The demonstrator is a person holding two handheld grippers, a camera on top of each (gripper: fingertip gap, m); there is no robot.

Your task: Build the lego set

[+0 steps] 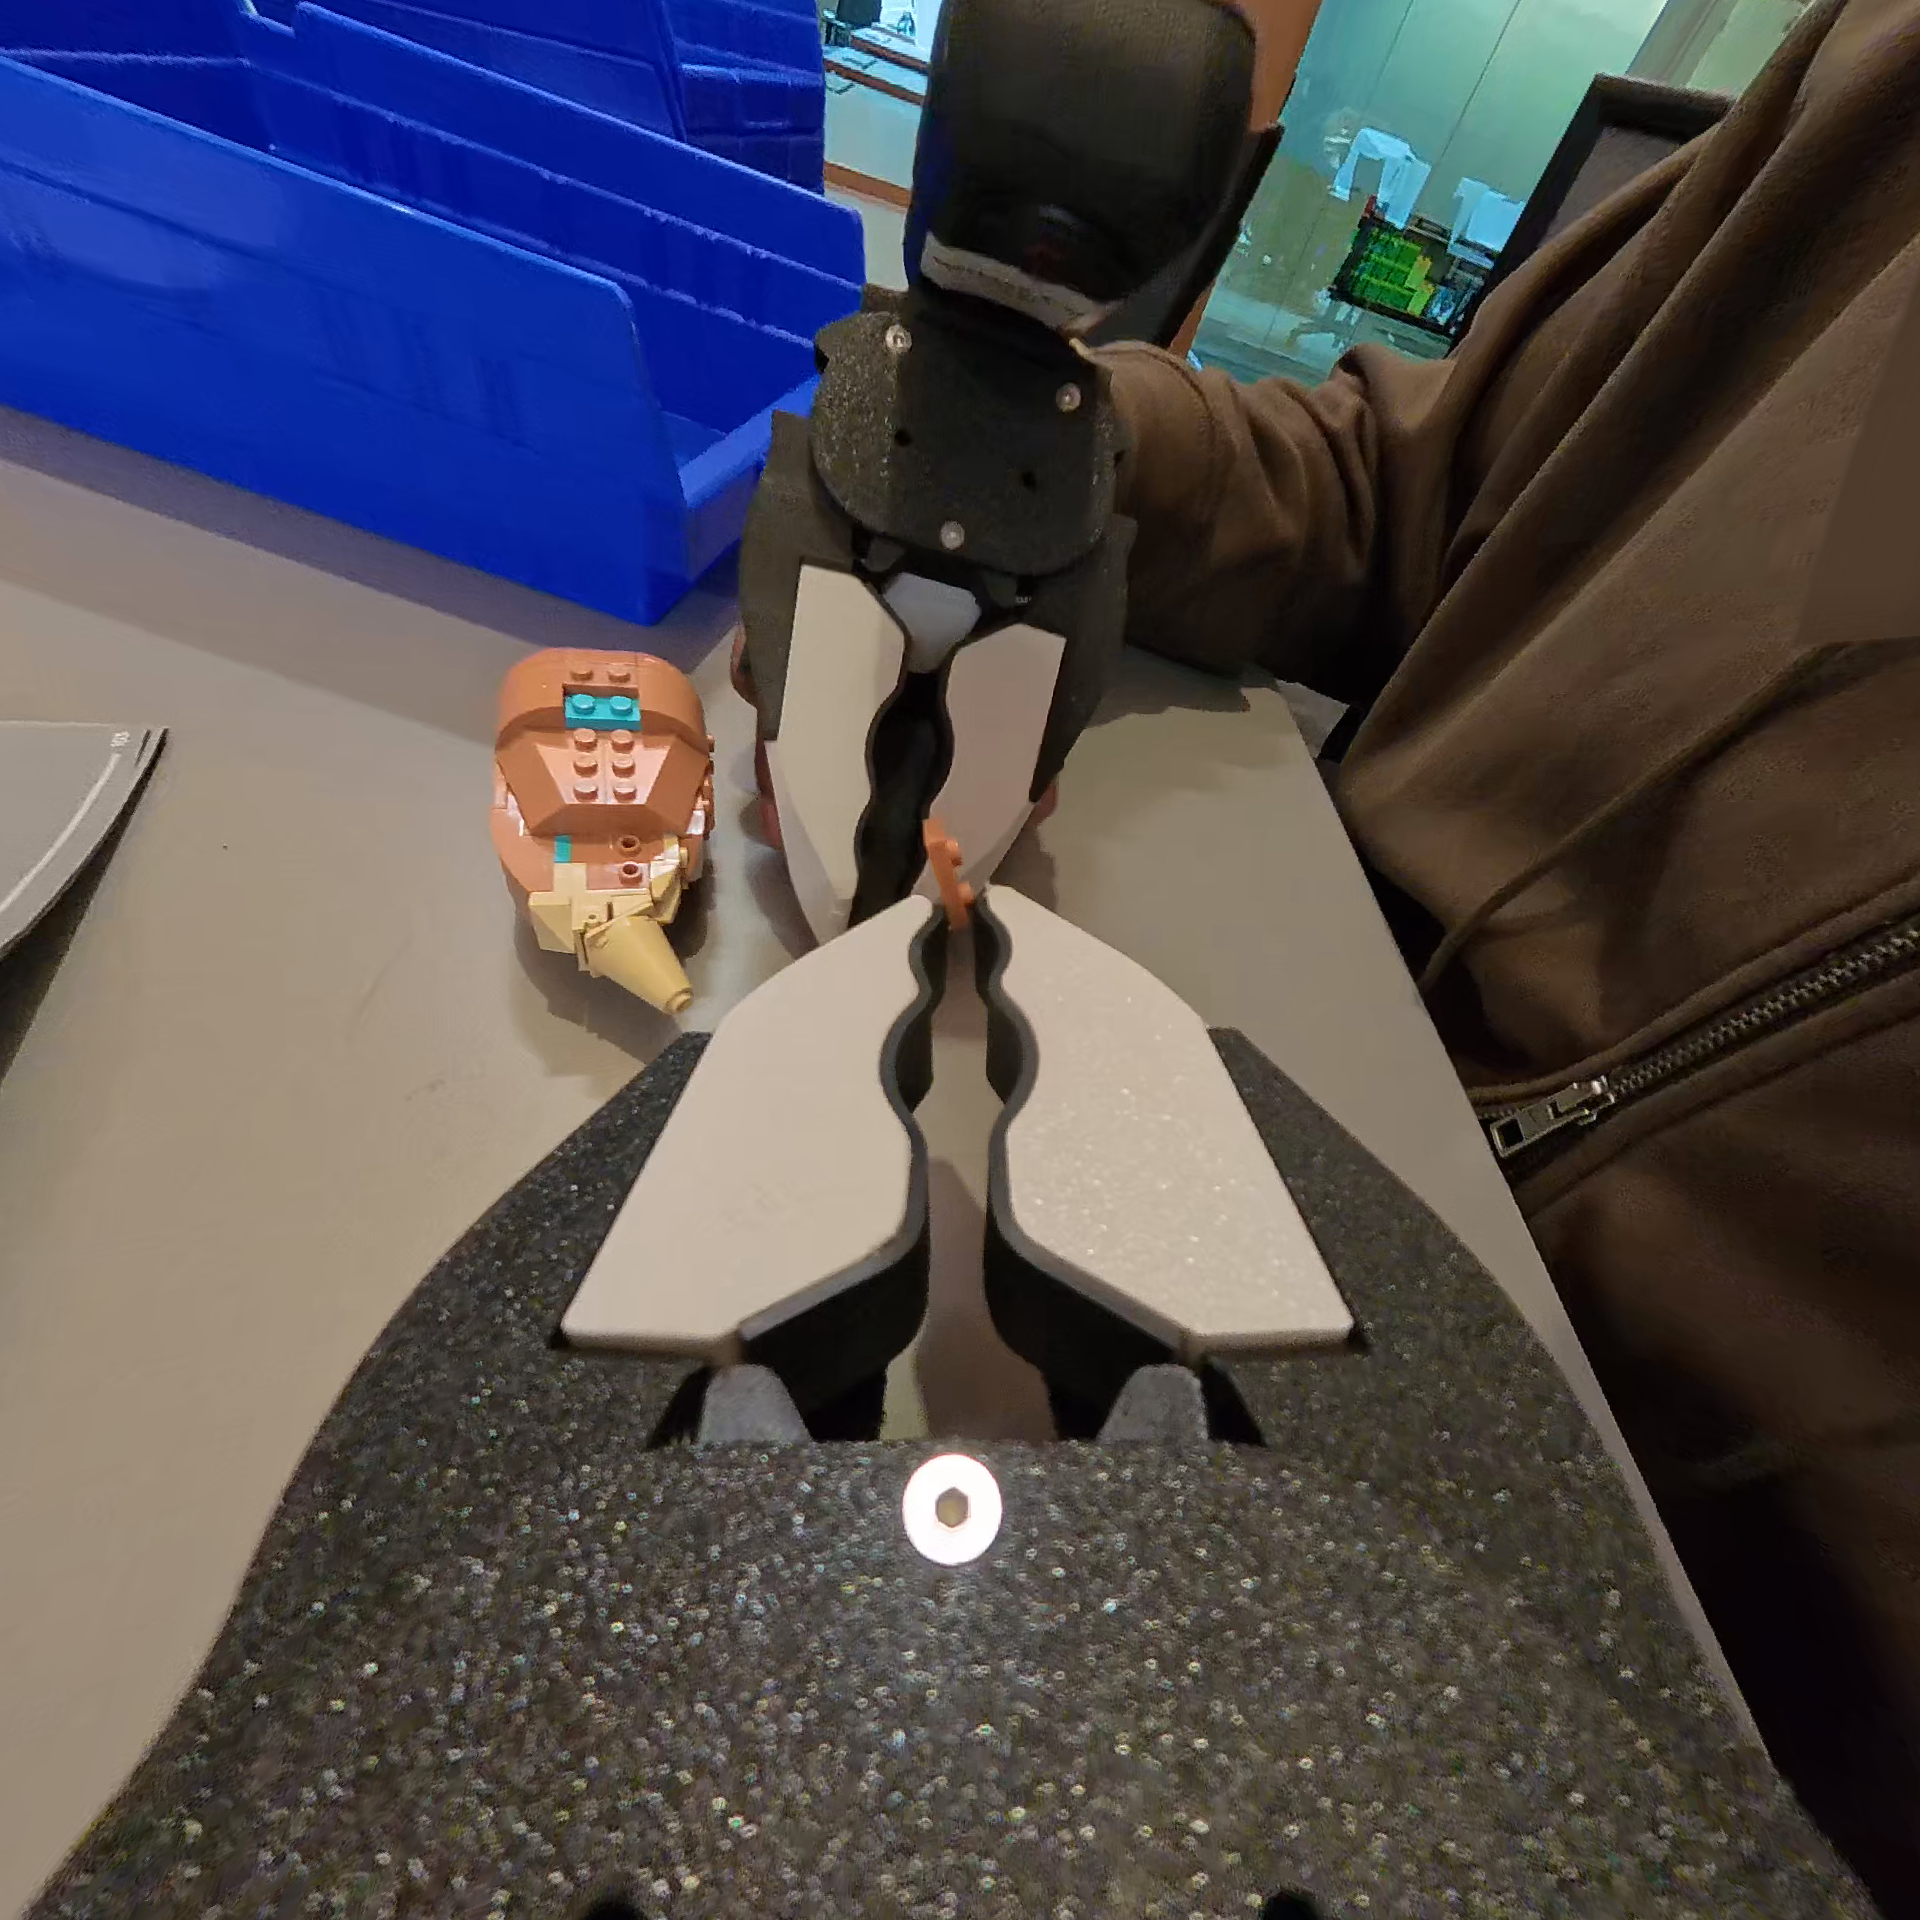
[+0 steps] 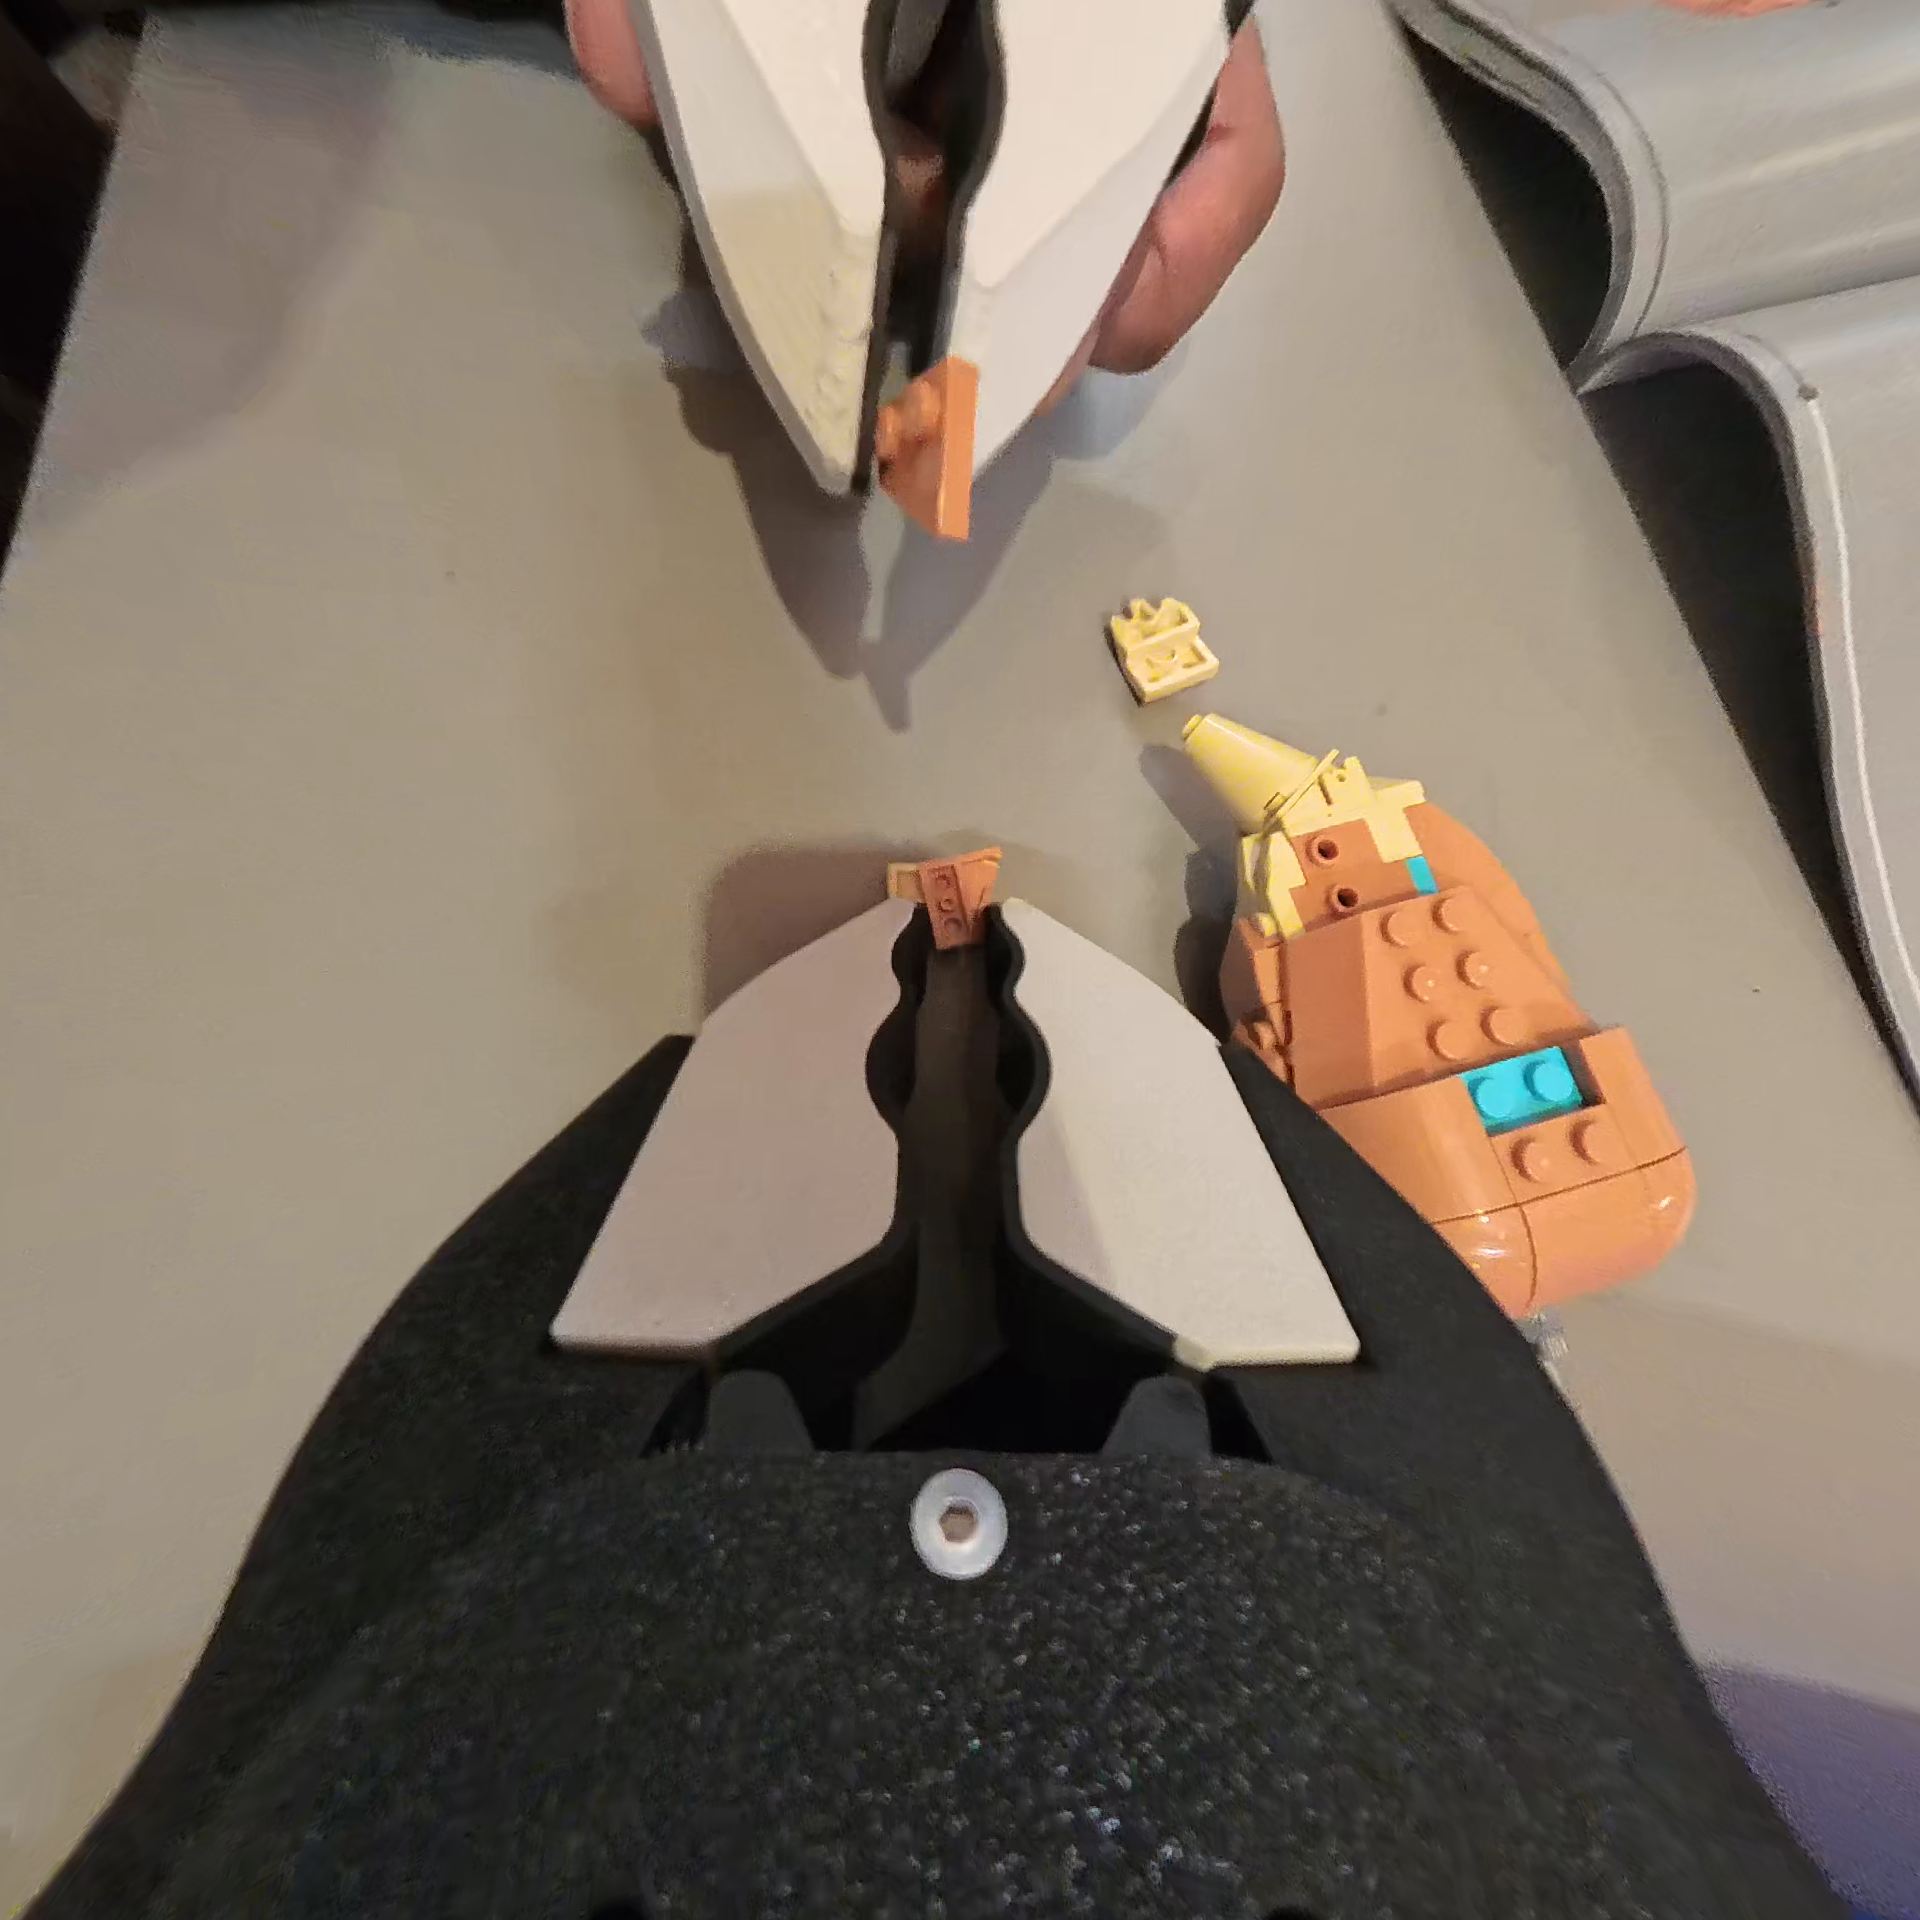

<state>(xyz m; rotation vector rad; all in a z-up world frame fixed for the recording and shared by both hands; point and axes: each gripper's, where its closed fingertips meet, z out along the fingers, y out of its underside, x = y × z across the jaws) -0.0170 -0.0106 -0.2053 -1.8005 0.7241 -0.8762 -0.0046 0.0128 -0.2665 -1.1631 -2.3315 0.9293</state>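
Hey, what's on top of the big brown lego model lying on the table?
On the brown lego model, a turquoise plate sits in a recess among bare studs, with a tan cone at its tip. Its underside against the table is hidden.

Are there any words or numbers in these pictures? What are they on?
Booklet: a tiny mark at the page corner, too small to read.
Lego model: nothing readable on its studs.
Blue bins: no label shows.
Orange plate in the left gripper and brown piece in the right gripper: no writing.
Room behind: too blurred to read.
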